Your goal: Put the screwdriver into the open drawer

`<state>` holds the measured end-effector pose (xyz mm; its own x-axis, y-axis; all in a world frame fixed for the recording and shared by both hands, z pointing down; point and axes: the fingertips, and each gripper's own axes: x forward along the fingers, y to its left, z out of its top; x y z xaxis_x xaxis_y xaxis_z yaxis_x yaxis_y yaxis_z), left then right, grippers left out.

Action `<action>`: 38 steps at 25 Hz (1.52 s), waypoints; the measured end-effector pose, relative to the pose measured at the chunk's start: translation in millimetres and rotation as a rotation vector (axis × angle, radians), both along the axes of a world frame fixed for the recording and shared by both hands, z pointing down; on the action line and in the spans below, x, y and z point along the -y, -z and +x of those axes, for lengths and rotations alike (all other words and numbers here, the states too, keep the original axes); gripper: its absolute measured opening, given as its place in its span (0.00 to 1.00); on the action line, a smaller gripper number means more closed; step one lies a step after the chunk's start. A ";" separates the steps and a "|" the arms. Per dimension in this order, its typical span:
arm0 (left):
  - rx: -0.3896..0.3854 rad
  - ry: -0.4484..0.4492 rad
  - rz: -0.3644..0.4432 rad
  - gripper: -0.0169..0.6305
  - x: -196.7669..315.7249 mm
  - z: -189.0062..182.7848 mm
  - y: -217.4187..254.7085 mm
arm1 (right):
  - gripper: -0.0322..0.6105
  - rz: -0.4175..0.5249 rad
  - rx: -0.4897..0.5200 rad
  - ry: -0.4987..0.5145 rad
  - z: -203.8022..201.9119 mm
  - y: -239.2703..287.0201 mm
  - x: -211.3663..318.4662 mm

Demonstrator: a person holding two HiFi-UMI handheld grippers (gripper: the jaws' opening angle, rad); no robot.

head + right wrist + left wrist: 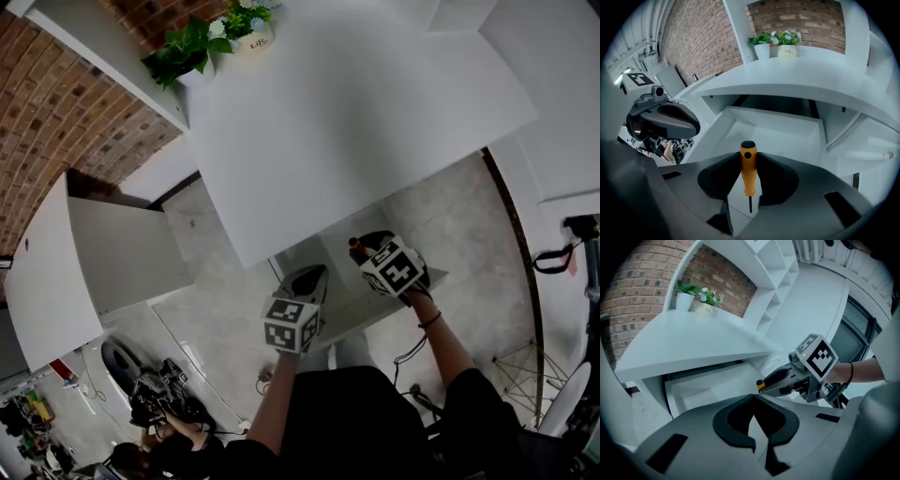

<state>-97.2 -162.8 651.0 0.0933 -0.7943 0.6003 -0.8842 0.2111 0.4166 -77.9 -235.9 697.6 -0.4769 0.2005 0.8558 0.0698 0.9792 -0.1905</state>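
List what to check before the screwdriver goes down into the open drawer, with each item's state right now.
1. Grip on the screwdriver: ok. The right tongs pinch its orange handle.
2. Drawer open: ok. It stands pulled out under the desk top.
3. Room in the drawer: ok. The part of its floor that shows is bare.
4. Left tongs out of the way: ok. They are shut, empty, and off to the left of the drawer in the right gripper view.
5. Screwdriver over the opening: cannot tell. The right gripper view aims into the drawer, but how the tool lines up with the opening is unclear.
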 end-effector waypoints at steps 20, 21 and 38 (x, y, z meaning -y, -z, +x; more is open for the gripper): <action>-0.071 0.030 -0.041 0.04 2.5 4.1 -37.8 | 0.22 -0.065 -0.159 0.058 -5.3 -70.0 -18.7; -0.072 0.030 -0.044 0.04 2.5 4.8 -39.2 | 0.22 -0.067 -0.164 0.059 -5.3 -72.7 -19.4; -0.066 0.027 -0.075 0.04 0.4 4.4 -48.6 | 0.22 -0.090 -0.234 0.015 -3.8 -109.5 -30.5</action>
<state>-92.8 -163.2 699.6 0.1136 -0.7502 0.6513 -0.8487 0.2676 0.4562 -81.7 -205.4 807.0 -0.2638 0.2865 0.9211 0.0276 0.9567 -0.2897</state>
